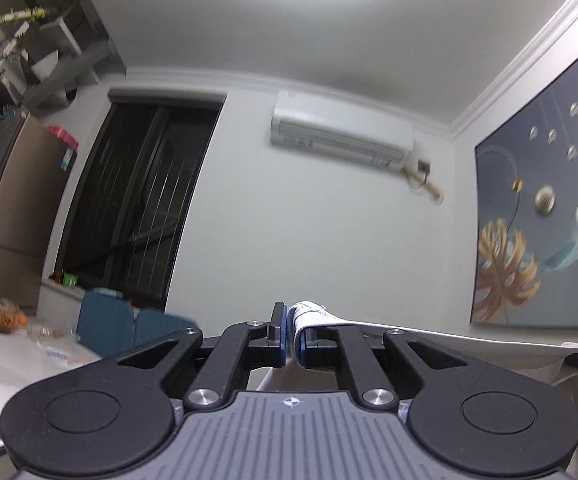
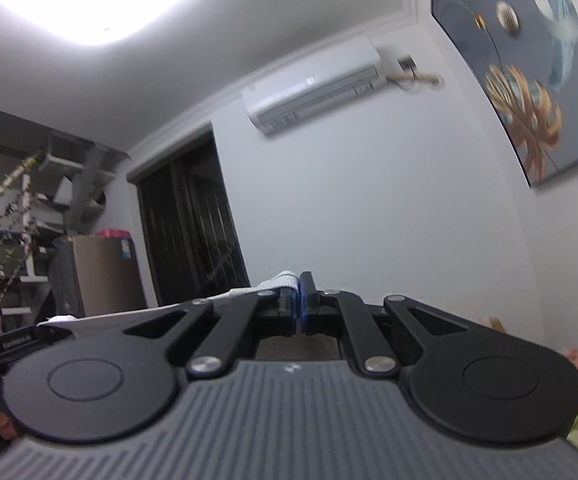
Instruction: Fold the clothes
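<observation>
1. Left wrist view: our left gripper [image 1: 292, 334] is clamped on a ribbed hem of the white garment [image 1: 441, 338], which stretches off right toward the other gripper, up in the air facing the wall.
2. Right wrist view: our right gripper [image 2: 298, 306] is pinched tight on the same cloth's other corner. Looks like we're just holding it up; no fold made yet.
</observation>
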Demonstrator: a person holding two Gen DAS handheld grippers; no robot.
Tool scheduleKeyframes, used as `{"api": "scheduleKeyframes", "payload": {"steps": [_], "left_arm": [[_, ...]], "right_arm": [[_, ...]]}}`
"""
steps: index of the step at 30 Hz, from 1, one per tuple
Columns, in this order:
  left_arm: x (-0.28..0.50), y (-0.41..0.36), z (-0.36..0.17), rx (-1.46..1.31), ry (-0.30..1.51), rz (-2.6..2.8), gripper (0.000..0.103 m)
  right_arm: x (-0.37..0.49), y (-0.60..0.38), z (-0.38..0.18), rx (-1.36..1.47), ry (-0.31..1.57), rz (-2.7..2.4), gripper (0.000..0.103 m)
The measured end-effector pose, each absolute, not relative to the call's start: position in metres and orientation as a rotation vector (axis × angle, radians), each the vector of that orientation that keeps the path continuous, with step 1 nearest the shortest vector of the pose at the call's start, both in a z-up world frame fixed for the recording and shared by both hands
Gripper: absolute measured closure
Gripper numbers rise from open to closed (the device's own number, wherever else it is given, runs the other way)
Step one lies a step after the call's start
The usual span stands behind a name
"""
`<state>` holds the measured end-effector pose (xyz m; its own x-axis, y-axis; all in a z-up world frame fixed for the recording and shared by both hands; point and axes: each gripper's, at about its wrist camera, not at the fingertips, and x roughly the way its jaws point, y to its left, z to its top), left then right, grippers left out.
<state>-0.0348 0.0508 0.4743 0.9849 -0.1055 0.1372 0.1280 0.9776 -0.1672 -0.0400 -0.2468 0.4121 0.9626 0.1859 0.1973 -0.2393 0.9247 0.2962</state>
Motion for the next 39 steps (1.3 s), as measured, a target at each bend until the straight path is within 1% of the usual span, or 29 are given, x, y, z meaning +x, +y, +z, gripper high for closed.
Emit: {"api": "scheduleKeyframes", "payload": {"steps": [5,7,11,15,19,21,24,26,28,30,32,33,34,35,36,37,38,39], "left_arm": [[0.095,0.045,0.389,-0.143,-0.004,-0.072,0.092],[0.15,0.042,0.349,-0.143,0.049,-0.054,0.089],[0.266,0.036,0.256,-0.138,0.152,-0.023,0.088],[0.382,0.027,0.143,-0.113,0.229,0.002,0.087],[0.489,0.022,0.021,-0.077,0.33,0.013,0.087],[0.527,0.02,-0.031,-0.069,0.399,0.012,0.087],[0.582,0.018,-0.107,-0.059,0.501,0.012,0.087],[0.601,0.022,-0.138,-0.079,0.562,0.009,0.084],[0.613,0.026,-0.161,-0.097,0.614,-0.007,0.079],[0.617,0.025,-0.17,-0.08,0.652,-0.029,0.077],[0.619,0.025,-0.17,-0.062,0.69,-0.055,0.063],[0.618,0.026,-0.167,-0.061,0.717,-0.073,0.048],[0.614,0.027,-0.161,-0.058,0.735,-0.086,0.034],[0.611,0.03,-0.155,-0.052,0.743,-0.095,0.027],[0.606,0.033,-0.144,-0.042,0.746,-0.098,0.018],[0.597,0.034,-0.134,-0.034,0.739,-0.096,0.016],[0.589,0.037,-0.124,-0.035,0.73,-0.097,0.015],[0.579,0.041,-0.113,-0.045,0.725,-0.108,0.012]], "right_arm": [[0.054,-0.246,0.346,0.323,-0.036,0.144,0.098],[0.1,-0.243,0.315,0.319,0.021,0.112,0.098],[0.21,-0.238,0.246,0.326,0.141,0.048,0.098],[0.324,-0.244,0.152,0.324,0.214,-0.019,0.098],[0.429,-0.252,0.046,0.299,0.278,-0.047,0.098],[0.477,-0.255,-0.006,0.294,0.331,-0.044,0.098],[0.527,-0.262,-0.07,0.293,0.425,-0.045,0.098],[0.551,-0.267,-0.104,0.308,0.485,-0.045,0.098],[0.566,-0.274,-0.129,0.341,0.541,-0.044,0.097],[0.573,-0.277,-0.138,0.37,0.598,-0.033,0.096],[0.579,-0.28,-0.142,0.393,0.655,-0.015,0.092],[0.58,-0.281,-0.144,0.395,0.683,-0.003,0.091],[0.581,-0.28,-0.144,0.393,0.708,0.007,0.08],[0.577,-0.279,-0.14,0.388,0.733,0.018,0.059],[0.575,-0.277,-0.137,0.388,0.752,0.032,0.046],[0.57,-0.275,-0.132,0.392,0.759,0.044,0.027],[0.563,-0.272,-0.125,0.385,0.761,0.053,0.023],[0.556,-0.27,-0.118,0.377,0.762,0.061,0.023]]}}
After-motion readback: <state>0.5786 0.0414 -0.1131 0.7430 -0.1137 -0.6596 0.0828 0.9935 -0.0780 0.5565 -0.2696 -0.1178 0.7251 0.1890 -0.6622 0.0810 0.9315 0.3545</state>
